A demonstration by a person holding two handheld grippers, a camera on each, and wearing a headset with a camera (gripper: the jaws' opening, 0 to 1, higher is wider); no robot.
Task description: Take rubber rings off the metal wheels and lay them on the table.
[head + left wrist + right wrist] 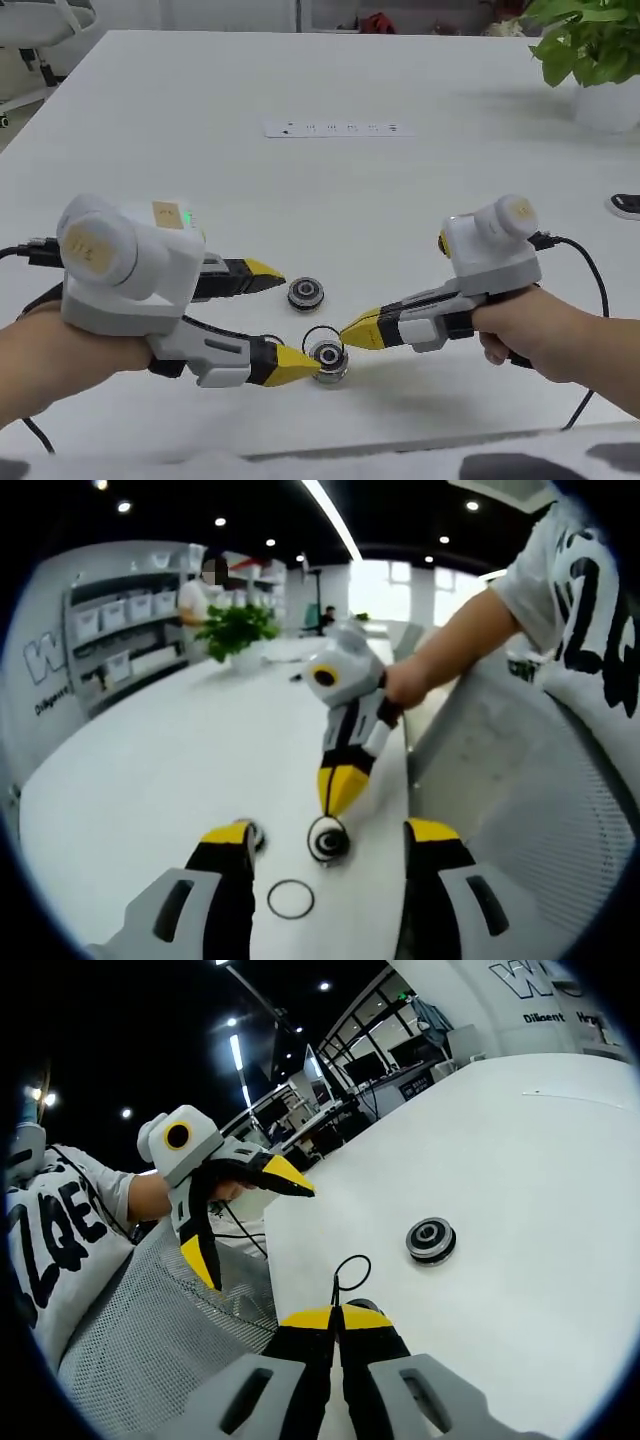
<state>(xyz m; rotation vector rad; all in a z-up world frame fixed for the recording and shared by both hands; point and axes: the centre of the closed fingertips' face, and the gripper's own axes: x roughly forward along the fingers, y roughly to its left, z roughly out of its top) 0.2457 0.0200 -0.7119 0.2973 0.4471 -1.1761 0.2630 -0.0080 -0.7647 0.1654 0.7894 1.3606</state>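
Two wheels, one ring, two tongs. The near wheel (328, 361) sits toward the 6 o'clock edge of the tabletop (330, 200); the far wheel (306, 293) stands at its 11 o'clock, near but apart; the far wheel has a dark rim, while the near wheel looks like bare metal. The ring (318, 337), thin and black, lies on the tabletop just beside the near wheel, also at its 11 o'clock; in the left gripper view it lies flat between the jaws. The left tongs (288, 318) come in from 9 o'clock with jaws wide apart, one tip by the far wheel and the other at the near wheel. The right tongs (350, 330) come in from 3 o'clock, jaws together, with the tip just over the near wheel; whether they nip the ring I cannot tell.

The tabletop is white and broad; one socket strip (340, 128) lies at 12 o'clock; one plant (590, 40) stands at 2 o'clock. Beyond are shelves (120, 630) of boxes under a dark ceiling with spot lights.
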